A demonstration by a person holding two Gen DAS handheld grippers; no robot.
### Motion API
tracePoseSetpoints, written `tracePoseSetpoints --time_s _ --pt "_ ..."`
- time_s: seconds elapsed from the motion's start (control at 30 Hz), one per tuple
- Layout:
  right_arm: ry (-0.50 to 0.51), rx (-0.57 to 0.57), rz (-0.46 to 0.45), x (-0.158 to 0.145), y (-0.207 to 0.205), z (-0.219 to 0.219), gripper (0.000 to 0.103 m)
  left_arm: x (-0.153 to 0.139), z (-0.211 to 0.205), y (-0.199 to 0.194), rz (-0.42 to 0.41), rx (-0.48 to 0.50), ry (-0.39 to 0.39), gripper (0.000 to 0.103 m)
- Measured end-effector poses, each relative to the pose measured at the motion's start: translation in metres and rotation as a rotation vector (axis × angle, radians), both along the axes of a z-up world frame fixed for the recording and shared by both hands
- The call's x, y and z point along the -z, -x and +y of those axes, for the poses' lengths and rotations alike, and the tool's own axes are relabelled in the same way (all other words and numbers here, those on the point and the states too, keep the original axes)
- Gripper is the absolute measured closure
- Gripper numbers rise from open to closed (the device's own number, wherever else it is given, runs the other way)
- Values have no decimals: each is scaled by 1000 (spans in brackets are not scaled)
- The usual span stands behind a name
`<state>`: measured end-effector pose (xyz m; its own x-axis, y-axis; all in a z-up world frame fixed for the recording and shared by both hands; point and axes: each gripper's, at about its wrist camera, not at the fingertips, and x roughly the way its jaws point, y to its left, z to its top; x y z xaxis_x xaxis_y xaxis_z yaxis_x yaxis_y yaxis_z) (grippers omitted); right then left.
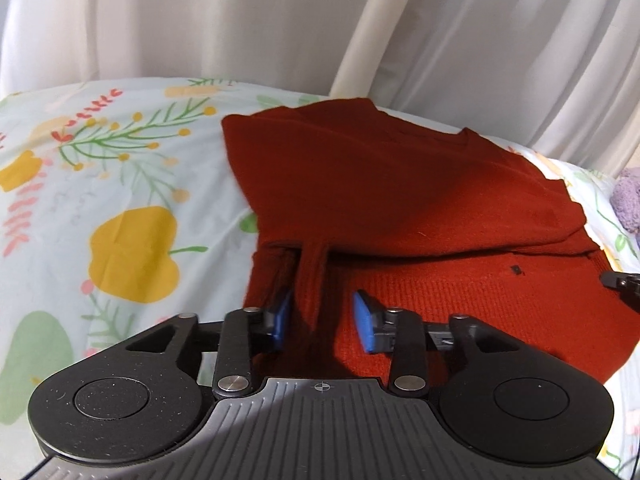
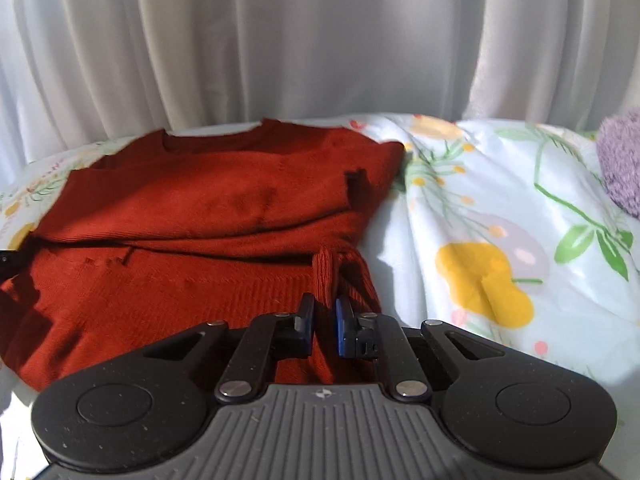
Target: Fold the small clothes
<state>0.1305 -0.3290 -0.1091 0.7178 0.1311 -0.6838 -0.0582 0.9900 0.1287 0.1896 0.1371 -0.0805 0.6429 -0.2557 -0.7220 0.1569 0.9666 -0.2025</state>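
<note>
A rust-red knit sweater (image 1: 400,184) lies partly folded on a floral bedsheet (image 1: 120,200), its upper half doubled over the ribbed lower part. A ribbed strip of the sweater (image 1: 314,272) rises between the blue pads of my left gripper (image 1: 322,318); the pads stand apart and do not squeeze it. In the right wrist view the same sweater (image 2: 200,200) fills the left half. My right gripper (image 2: 325,322) is nearly closed, its pads pinching a ribbed strip (image 2: 326,276) at the sweater's right edge.
White curtains (image 2: 320,40) hang behind the bed, with a pale pole (image 1: 368,28) among them. A fluffy purple item (image 2: 622,160) lies at the right. The other gripper's tip shows at the frame edge (image 1: 620,280). Bare floral sheet (image 2: 500,220) extends right of the sweater.
</note>
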Motion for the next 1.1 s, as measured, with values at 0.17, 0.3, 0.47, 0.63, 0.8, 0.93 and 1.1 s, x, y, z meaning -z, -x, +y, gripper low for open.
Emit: tracePoseSetpoints --time_s 0.17,0.3,0.47,0.63,0.8,0.93,1.1 --pt "13 -10 -1 2 -2 3 89 1 -4 -6 0 5 -22 63" --pt "40 10 -9 1 -3 8 94 -3 -1 -6 8 -19 -15 94" --pt "56 -30 -108 -29 13 19 97 -58 20 10 -132 -34 147 95" --pt "-139 50 -243 -83 6 -7 97 -87 31 -21 -249 -106 113 95" --pt "-138 125 -254 -82 -44 -9 97 -47 24 -76 -119 -142 131 93" --pt "-119 108 -135 -47 -83 -2 97 -15 12 -88 -3 -107 121 84" --pt "-62 57 -65 -29 -89 3 89 -11 10 -69 -25 -25 138 53"
